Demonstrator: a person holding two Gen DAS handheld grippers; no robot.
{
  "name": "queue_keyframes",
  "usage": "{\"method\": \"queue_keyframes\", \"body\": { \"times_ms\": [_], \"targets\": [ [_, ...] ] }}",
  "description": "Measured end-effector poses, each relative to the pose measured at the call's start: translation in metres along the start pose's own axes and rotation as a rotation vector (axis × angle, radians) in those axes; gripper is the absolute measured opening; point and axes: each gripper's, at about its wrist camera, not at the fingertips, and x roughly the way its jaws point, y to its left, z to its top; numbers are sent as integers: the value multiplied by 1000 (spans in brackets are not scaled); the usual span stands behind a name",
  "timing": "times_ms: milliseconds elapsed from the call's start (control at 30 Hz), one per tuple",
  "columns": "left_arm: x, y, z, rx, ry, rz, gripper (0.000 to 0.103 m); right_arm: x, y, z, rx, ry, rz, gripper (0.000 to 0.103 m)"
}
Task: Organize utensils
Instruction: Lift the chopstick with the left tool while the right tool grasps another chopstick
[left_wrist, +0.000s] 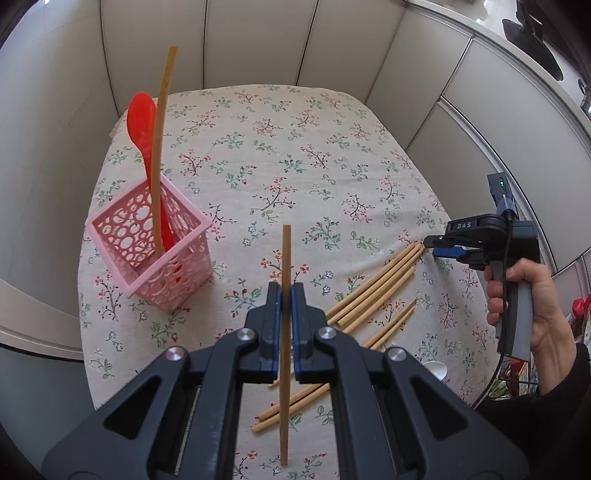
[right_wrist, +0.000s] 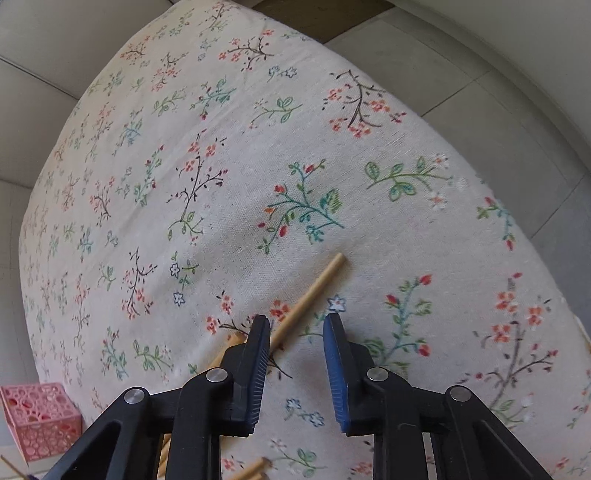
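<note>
Between left gripper (left_wrist: 285, 295) pads, upright chopstick (left_wrist: 285, 258), pink basket (left_wrist: 155, 254) nearby

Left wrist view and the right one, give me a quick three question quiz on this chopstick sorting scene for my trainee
1. True or false: the left gripper is shut on a chopstick.
2. What already stands in the pink basket?
A. a red spoon and one chopstick
B. two forks
C. nothing
3. Fill in: the right gripper hovers with its jaws ____ over the loose chopsticks on the floral tablecloth.

Key: 1 true; 2 A, the red spoon and the standing chopstick; 3 open.
</note>
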Motion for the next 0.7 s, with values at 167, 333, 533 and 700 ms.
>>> {"method": "queue_keyframes", "body": {
  "times_ms": [167, 333, 533, 700],
  "targets": [
    [0, -3, -2, 13, 1, 5, 6, 7, 11, 1, 32, -58, -61, 28],
    [1, 2, -6, 0, 11, 10, 6, 10, 28, -3, -15, -114, -174, 28],
    [-3, 4, -5, -11, 1, 10, 6, 9, 23, -5, -5, -159, -185, 14],
    [-7, 6, -7, -12, -11, 16, 6, 2, 6, -1, 59, -131, -71, 11]
  ]
}}
